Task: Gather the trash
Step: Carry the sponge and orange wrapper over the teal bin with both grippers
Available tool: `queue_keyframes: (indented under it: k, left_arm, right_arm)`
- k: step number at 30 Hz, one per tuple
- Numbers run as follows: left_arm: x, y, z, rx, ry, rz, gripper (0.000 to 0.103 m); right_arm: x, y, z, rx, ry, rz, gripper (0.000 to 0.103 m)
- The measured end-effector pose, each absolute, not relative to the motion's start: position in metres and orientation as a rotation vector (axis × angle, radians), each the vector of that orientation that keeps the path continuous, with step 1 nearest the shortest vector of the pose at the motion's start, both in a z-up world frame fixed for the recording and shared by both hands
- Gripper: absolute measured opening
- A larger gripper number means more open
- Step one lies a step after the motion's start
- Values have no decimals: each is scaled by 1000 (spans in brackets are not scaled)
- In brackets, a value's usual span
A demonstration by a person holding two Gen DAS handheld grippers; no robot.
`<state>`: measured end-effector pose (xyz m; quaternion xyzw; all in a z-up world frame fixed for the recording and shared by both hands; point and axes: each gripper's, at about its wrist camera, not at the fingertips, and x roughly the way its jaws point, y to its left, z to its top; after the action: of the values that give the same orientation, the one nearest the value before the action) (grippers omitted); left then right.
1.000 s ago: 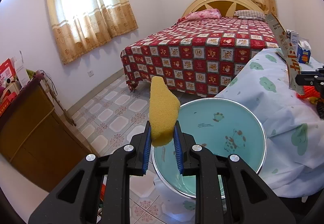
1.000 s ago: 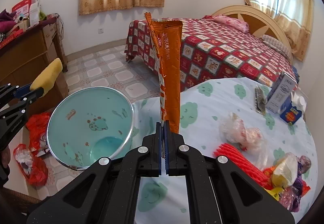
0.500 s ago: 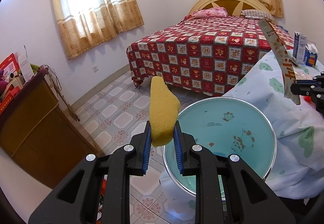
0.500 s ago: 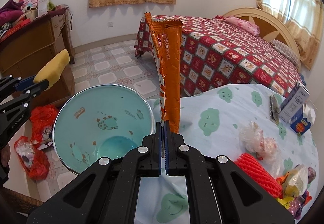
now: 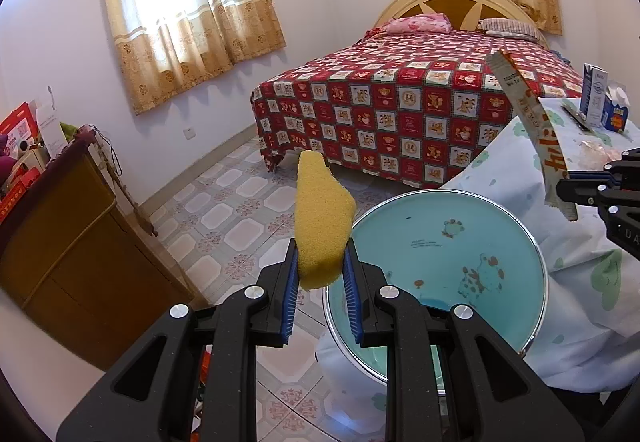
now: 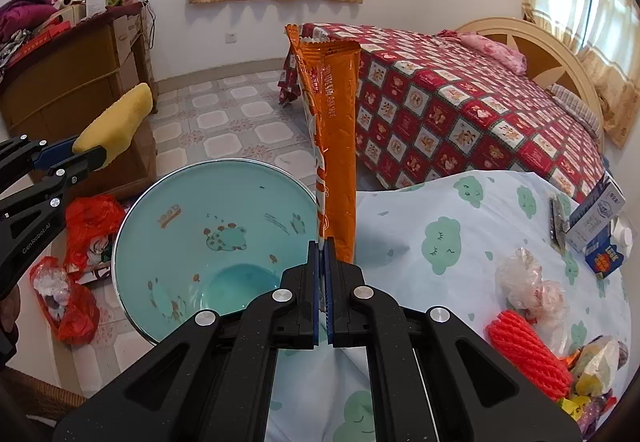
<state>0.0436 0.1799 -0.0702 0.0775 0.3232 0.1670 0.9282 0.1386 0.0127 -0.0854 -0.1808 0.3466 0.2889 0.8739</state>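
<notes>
My left gripper [image 5: 320, 262] is shut on a yellow sponge [image 5: 322, 220], held upright just left of the rim of a round teal bin [image 5: 440, 262]. It also shows in the right wrist view [image 6: 86, 152] with the sponge [image 6: 116, 120]. My right gripper [image 6: 323, 246] is shut on a long orange snack wrapper [image 6: 334, 146], held upright beside the bin's [image 6: 216, 230] right rim. The wrapper [image 5: 532, 134] and right gripper [image 5: 568, 188] show at the right in the left wrist view.
A table with a cloud-print cloth [image 6: 460, 242] holds a clear bag [image 6: 528, 286], a red foam net [image 6: 528, 354], cartons [image 6: 596, 218] and wrappers [image 6: 596, 366]. Red bags [image 6: 76, 270] lie on the floor. A wooden cabinet [image 5: 60, 254] stands at left, a bed [image 5: 400, 102] behind.
Both grippers have moved closer to the bin, which now looks larger in both views. The sponge and the wrapper stay gripped.
</notes>
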Motion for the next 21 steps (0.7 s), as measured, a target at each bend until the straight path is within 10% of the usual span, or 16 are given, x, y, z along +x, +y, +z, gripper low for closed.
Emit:
queue_keyframes:
  k: [21]
  left_arm:
    - [38, 178, -66, 147, 660, 305, 22]
  right_arm:
    - [136, 17, -90, -388, 735, 625, 3]
